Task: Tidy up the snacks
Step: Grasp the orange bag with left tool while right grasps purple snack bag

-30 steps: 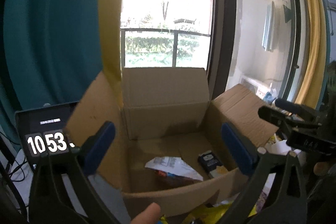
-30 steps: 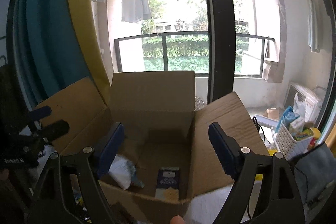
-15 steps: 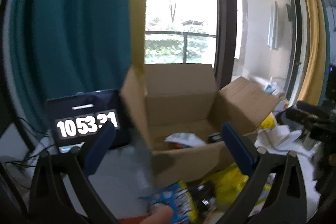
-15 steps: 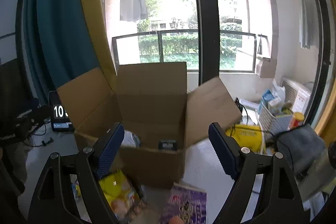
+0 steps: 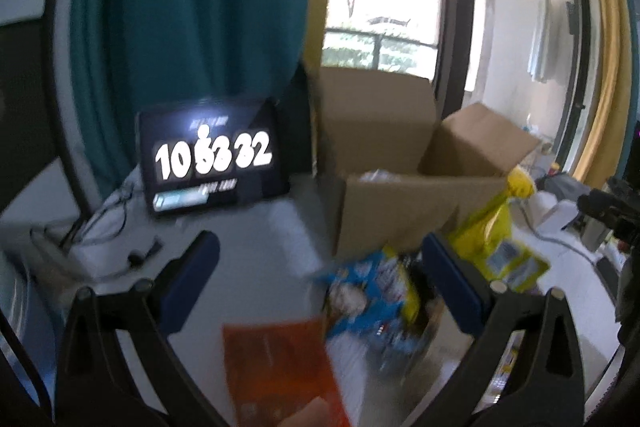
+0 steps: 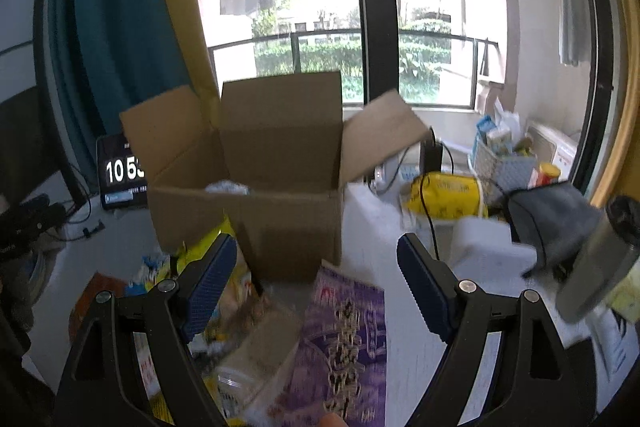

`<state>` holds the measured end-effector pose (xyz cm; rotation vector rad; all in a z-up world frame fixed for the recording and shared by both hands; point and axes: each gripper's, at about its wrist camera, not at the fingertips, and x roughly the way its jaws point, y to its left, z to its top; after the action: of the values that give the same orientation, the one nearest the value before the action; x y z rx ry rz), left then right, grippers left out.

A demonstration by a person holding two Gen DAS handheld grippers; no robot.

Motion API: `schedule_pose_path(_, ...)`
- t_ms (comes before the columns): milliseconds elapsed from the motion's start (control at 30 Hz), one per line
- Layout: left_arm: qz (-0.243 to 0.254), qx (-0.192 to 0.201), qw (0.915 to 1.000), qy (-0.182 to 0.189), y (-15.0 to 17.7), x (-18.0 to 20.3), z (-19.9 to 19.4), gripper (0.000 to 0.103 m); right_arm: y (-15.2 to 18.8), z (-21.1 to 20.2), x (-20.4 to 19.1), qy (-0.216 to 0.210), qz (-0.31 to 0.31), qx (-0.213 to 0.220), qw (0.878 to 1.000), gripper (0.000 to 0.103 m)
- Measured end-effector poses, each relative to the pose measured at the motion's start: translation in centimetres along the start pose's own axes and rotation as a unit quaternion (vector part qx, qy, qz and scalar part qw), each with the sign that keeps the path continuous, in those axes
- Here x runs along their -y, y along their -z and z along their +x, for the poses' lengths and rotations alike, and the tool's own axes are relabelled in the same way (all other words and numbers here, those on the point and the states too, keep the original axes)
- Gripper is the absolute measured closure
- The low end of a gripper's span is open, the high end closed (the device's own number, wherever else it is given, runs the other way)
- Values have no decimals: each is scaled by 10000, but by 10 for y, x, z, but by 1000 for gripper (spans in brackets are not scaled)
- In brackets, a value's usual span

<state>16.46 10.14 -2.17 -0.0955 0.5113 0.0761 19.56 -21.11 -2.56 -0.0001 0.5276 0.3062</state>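
White tabletop before the window holds the box [image 6: 256, 187]; both my left gripper [image 5: 320, 275] and right gripper [image 6: 312, 275] hang empty and spread, so I'd next pick the purple packet [image 6: 348, 339].

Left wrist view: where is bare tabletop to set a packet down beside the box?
Bare white tabletop lies between the clock tablet, the cardboard box and the orange packet. In front of the box it is crowded: blue packet, yellow packet. Both grippers, left and right, are open.
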Motion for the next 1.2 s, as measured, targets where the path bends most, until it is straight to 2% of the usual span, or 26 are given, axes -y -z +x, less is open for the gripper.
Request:
schedule_pose_path(367, -388, -932, 9945, -294, 82, -33, 15, 1, 65, 12, 6, 41, 227, -658, 9976, 18)
schedule_pose_path(567, -430, -1281, 9903, -308, 109, -36, 23, 1, 97, 24, 7, 15, 232, -1111, 9935, 18)
schedule_pose_path(733, -450, -1564, 9863, -272, 123, -35, 36, 1, 111, 37, -2, -10, -15, -1387, 9903, 18)
schedule_pose_path(800, -473, -1739, 9833, -237, 125, -34, 44, 2, 116, 47, -1, 152, -68, -1476, 9889, 18)
schedule_pose_path(933, -455, -1945, 9797, -173, 126, -33, 51, 2, 119, 54, 13, 162, 195, -1527, 9880, 18)
schedule_pose_path(1000, -428, -2012, 9785, -180, 125, -32, 54, 2, 121, 56, 17, 5, 270, -1530, 9879, 18)
schedule_pose_path(1067, -335, -2043, 9781, -207, 125, -28, 56, 7, 122, 58, 23, -185, 455, -1559, 9865, 21)
schedule_pose_path(1100, -257, -2025, 9786, -267, 125, -26, 56, 17, 122, 58, 25, -276, 525, -1569, 9858, 28)
schedule_pose_path(1167, -187, -1993, 9792, -328, 125, -22, 56, 26, 121, 57, 26, -203, 540, -1545, 9863, 45)
schedule_pose_path(1200, -166, -1965, 9798, -328, 125, -21, 56, 38, 121, 56, 27, -163, 514, -1562, 9863, 53)
